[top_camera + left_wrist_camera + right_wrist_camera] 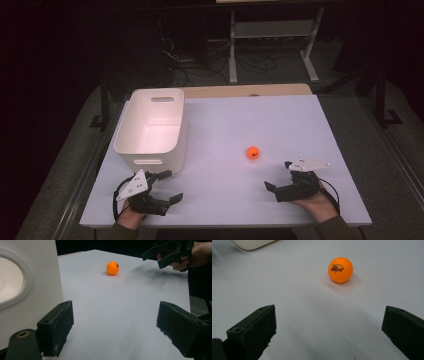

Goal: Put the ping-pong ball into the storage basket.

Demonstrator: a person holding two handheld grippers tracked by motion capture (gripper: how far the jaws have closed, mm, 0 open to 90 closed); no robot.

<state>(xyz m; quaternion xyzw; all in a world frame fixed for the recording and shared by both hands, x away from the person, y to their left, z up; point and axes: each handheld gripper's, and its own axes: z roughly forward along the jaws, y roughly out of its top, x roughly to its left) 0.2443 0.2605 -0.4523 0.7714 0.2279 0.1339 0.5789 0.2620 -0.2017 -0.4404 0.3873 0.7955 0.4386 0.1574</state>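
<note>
The table [300, 115] has a pale, matte top, bright under the lamp, with a strip of bare wood showing along its far edge. Around it the room is dark; past the far edge a tangle of cables [200, 62] lies on the floor beside the legs of a light metal stand [272, 40].

On the left part of the table stands a white bin [152, 127], rectangular with rounded corners and an oval handle slot cut in each short end. From above I can see down to its floor — nothing lies in it.

The orange ball [253, 153] rests on the open tabletop, right of the bin and well apart from it, with small dark print on its skin. The right gripper [277, 176] is held low over the near right part of the table, jaws wide apart with nothing between them; the ball lies ahead of it, a little toward the bin, near but not touching. In the right gripper view the ball sits beyond the two black jaws, nearer the right-hand one. The left gripper [167, 186] hovers at the near left, just beside the bin's near end — its jaws also stand spread and bare, and the ball lies far off beyond them.
</note>
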